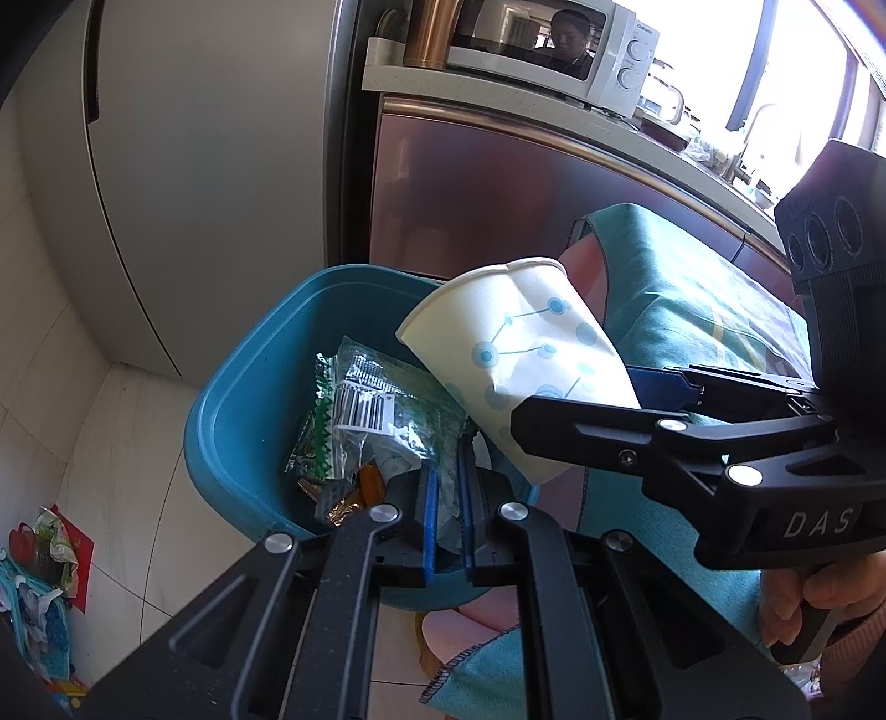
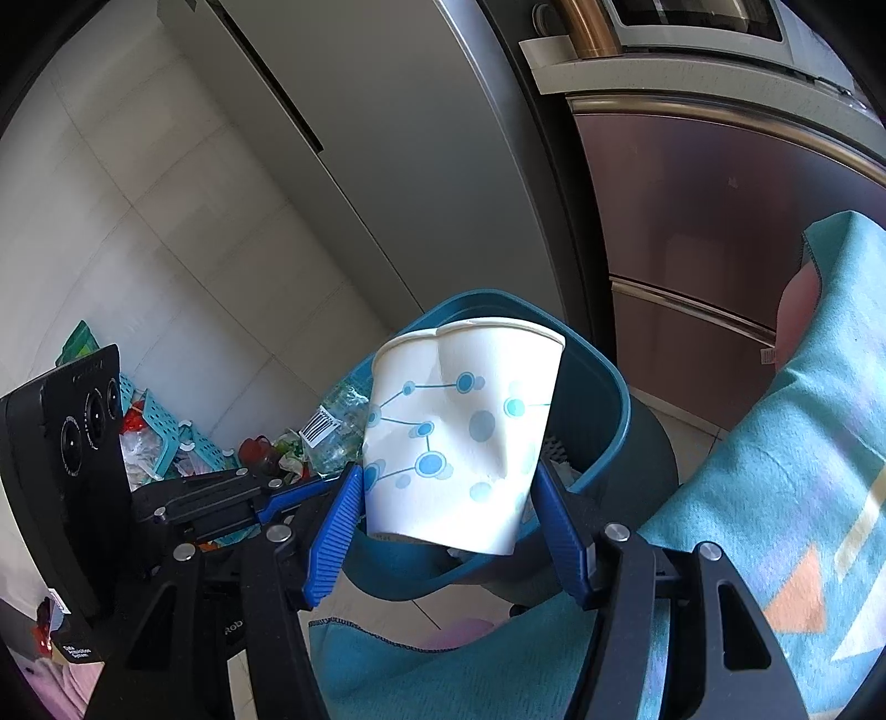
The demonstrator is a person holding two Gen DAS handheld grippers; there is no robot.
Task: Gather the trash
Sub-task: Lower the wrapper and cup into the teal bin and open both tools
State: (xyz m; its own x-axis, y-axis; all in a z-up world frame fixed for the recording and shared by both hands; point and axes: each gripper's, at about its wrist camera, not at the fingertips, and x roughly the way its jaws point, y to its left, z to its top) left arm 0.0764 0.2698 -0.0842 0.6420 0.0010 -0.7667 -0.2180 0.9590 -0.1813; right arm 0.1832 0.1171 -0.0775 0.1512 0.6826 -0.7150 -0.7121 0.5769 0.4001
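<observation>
My right gripper [image 2: 446,476] is shut on a dented white paper cup [image 2: 459,432] with blue dots, its blue pads pressing both sides. The cup hangs tilted over the rim of a blue bin [image 2: 601,387]. In the left wrist view the same cup [image 1: 520,343] sits in the right gripper [image 1: 576,399] above the bin [image 1: 238,415]. My left gripper [image 1: 447,479] is shut on a clear green plastic wrapper [image 1: 376,399] with a barcode, held over the bin's opening. The left gripper [image 2: 326,481] and the wrapper [image 2: 332,426] also show to the left of the cup.
A tall grey fridge [image 2: 421,166] and a steel cabinet [image 1: 498,183] stand behind the bin. A teal patterned cloth [image 2: 786,498] drapes on the right. On the floor at left is a perforated basket [image 2: 166,437] amid litter. A microwave [image 1: 554,50] sits on the counter. A person's hand [image 1: 792,603] holds the right gripper's handle.
</observation>
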